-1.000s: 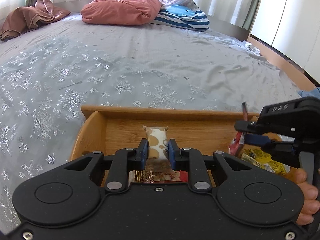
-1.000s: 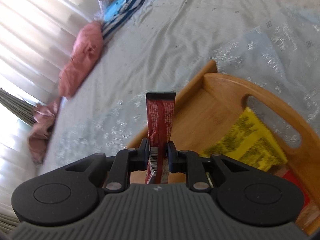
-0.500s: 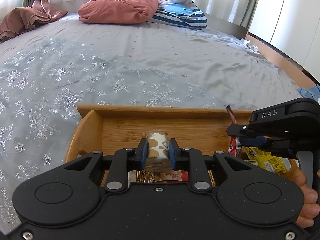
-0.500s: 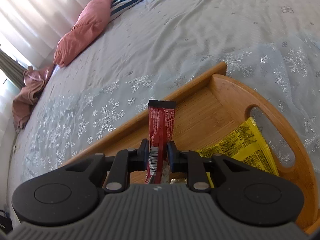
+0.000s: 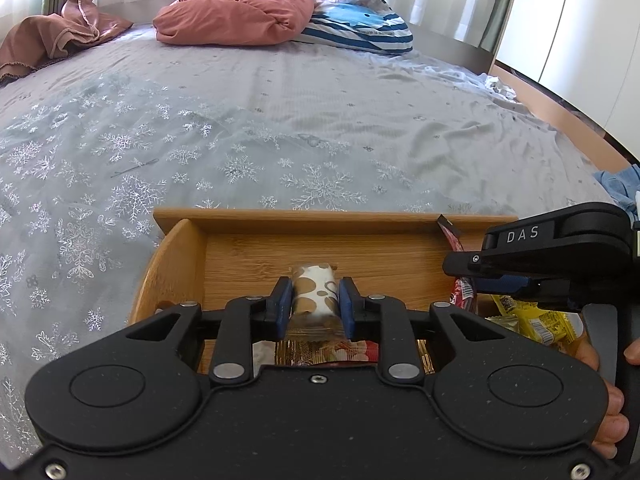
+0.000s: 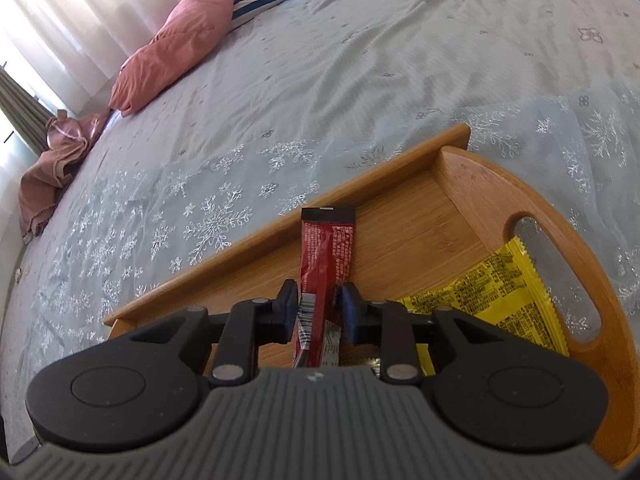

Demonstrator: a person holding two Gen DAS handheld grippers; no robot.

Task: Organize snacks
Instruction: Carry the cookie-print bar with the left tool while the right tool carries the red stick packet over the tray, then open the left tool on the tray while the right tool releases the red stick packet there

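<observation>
the left gripper (image 5: 313, 305) hangs over the left half of the wooden tray (image 5: 320, 220), which sits on the snowflake-patterned bedspread (image 5: 240, 128). a cream snack pack with brown spots (image 5: 314, 293) stands between its blue pads; the jaws have just been opening and a thin gap shows on the right side, so the pads look no longer pressed on it, though on the left it lies just against the pad. below it a red-and-gold packet (image 5: 320, 352) lies flat on the tray floor. the right gripper (image 6: 318, 312) is over the tray's right end (near the cut-out handle), and its jaws have also just been opening: the red snack stick (image 6: 326, 256) stands upright between them, leaning at the left pad with clear space to the right one. a yellow packet (image 6: 492, 300) lies flat beside it on the right.
</observation>
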